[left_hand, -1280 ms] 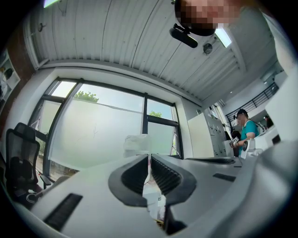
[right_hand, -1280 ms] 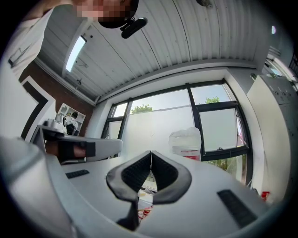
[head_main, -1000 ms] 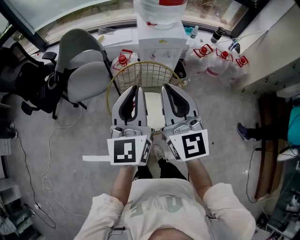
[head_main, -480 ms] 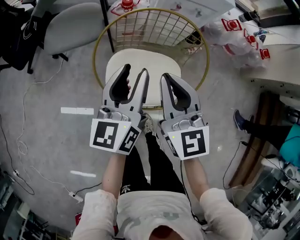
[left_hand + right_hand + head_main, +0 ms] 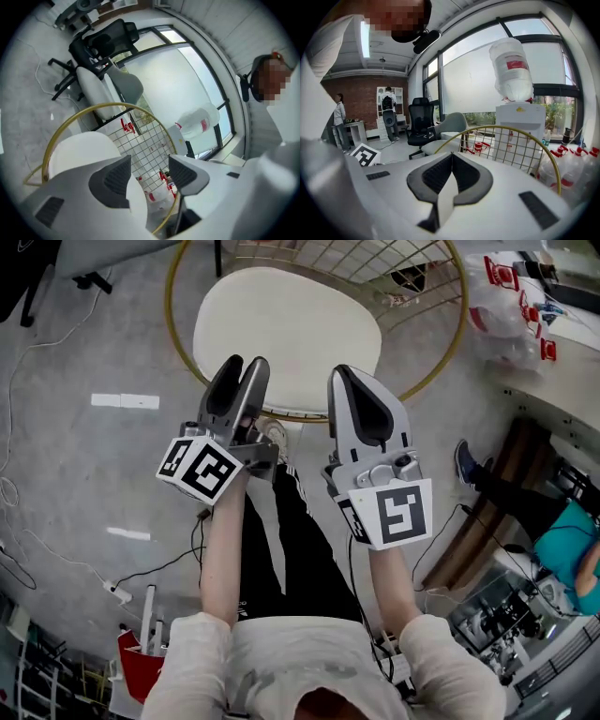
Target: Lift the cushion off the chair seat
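The cushion (image 5: 286, 334) is still lying flat on the seat of the gold wire chair (image 5: 172, 310), upper middle of the head view, so nothing has been lifted yet. What's changed: compared with a second ago both grippers have been brought way down toward the chair, which now fills the top of the frame instead of being a small thing behind them. The left gripper (image 5: 242, 367) has also been rolled onto its side, and its jaws, shut a second ago, are being opened right now. In the left gripper view that left gripper (image 5: 150, 176) is seen with pads well apart and nothing pinched. Mostly the chair's wire back is seen through the gap, and the cushion (image 5: 79, 152) is seen at the lower left behind one jaw. The right gripper (image 5: 352, 381) hasn't been opened at all; in its own view the right gripper (image 5: 451, 159) has its pads pressed together on nothing. Both tips are lined up near the cushion's front edge, the lower edge in the head view, but contact can't be confirmed from any view. So the approach looks nearly finished, with the left side being readied for a pinch on that front edge. The right one would probably need to be opened too before any lift gets done
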### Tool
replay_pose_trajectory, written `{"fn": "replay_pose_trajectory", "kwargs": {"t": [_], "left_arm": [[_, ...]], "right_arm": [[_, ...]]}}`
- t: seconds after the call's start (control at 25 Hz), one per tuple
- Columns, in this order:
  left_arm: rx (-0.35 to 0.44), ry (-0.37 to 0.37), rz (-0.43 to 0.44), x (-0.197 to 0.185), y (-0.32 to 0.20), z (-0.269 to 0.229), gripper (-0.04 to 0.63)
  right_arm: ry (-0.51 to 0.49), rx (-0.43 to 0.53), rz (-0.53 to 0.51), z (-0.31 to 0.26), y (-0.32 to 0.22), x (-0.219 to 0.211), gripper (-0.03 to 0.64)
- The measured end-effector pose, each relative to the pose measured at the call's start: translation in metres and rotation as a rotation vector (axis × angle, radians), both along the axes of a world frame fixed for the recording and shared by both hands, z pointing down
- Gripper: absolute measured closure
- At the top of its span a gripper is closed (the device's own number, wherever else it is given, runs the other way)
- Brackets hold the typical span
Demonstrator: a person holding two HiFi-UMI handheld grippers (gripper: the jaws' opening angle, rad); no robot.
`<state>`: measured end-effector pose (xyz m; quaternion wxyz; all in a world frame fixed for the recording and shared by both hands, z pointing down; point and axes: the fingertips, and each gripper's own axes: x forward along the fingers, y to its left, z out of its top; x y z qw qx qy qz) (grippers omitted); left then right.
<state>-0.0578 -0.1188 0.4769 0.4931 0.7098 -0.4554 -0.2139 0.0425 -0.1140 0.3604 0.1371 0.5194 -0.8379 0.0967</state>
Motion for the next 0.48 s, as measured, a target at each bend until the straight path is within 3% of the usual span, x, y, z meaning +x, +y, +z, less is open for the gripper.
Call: {"fn": "replay_pose_trajectory", "kwargs": {"t": [0.12, 0.32, 0.48], "left_arm": [[-0.046, 0.099, -0.024, -0.001, 0.018, 0.028, 0.328], [-0.146, 0.13, -0.05, -0.006, 0.045, 0.074, 0.325], [-0.214, 0.199, -0.075, -0.003, 0.063, 0.106, 0.325]], "right_arm": [[0.008, -0.019, -0.015, 0.015, 0.003, 0.002, 0.6], [0.011, -0.041, -0.044, 0.033, 0.01, -0.003, 0.6], [0.014, -0.061, -0.068, 0.045, 0.017, -0.005, 0.6]]}}
